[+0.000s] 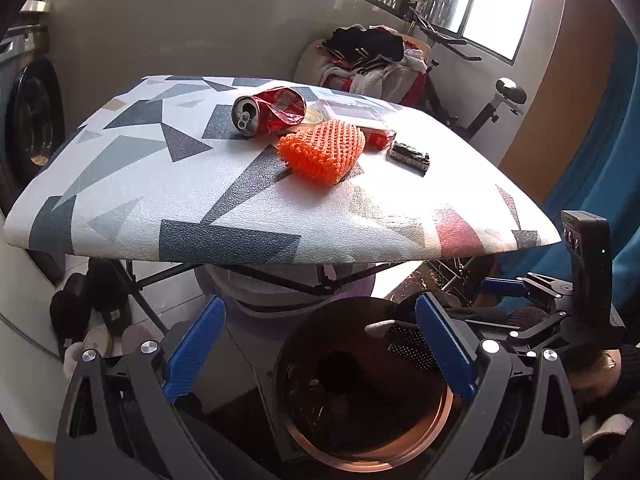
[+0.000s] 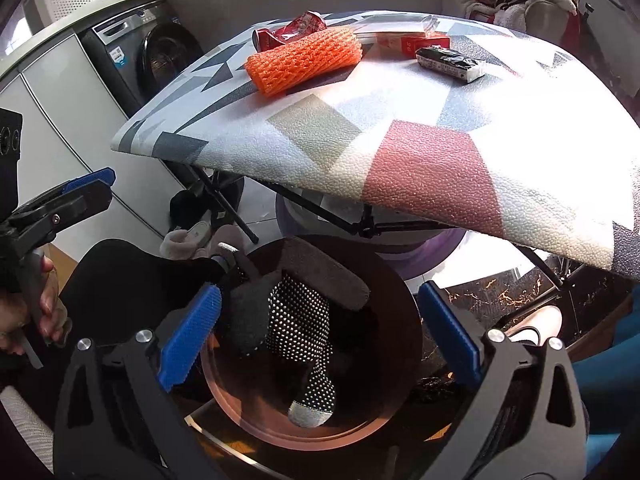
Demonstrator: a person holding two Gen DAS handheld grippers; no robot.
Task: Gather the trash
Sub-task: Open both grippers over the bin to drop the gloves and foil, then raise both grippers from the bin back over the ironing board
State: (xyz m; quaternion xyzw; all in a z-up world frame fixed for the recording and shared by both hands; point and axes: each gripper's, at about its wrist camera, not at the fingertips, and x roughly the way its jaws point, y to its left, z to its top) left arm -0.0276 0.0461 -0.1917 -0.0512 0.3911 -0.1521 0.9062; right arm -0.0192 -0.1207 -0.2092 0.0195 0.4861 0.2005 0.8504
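Observation:
On the patterned folding table (image 1: 120, 184) (image 2: 360, 132) lie a crushed red can (image 1: 268, 114) (image 2: 288, 32), an orange foam net (image 1: 322, 152) (image 2: 304, 60), a red packet under clear plastic (image 1: 356, 114) (image 2: 412, 42) and a small black wrapper (image 1: 410, 157) (image 2: 450, 63). A round brown bin (image 1: 368, 392) (image 2: 312, 360) stands below the table's near edge, with a dotted grey glove (image 2: 304, 332) draped inside. My left gripper (image 1: 320, 354) is open and empty above the bin. My right gripper (image 2: 320, 350) is open and empty above the bin too; the left gripper shows at its left (image 2: 68, 196).
A washing machine (image 2: 160, 56) (image 1: 28, 128) stands at the left wall. A pile of clothes (image 1: 372, 64) and an exercise bike (image 1: 496, 104) stand behind the table. Shoes (image 1: 88, 316) lie on the floor under the table. A purple-and-white basin (image 2: 420, 248) sits beneath it.

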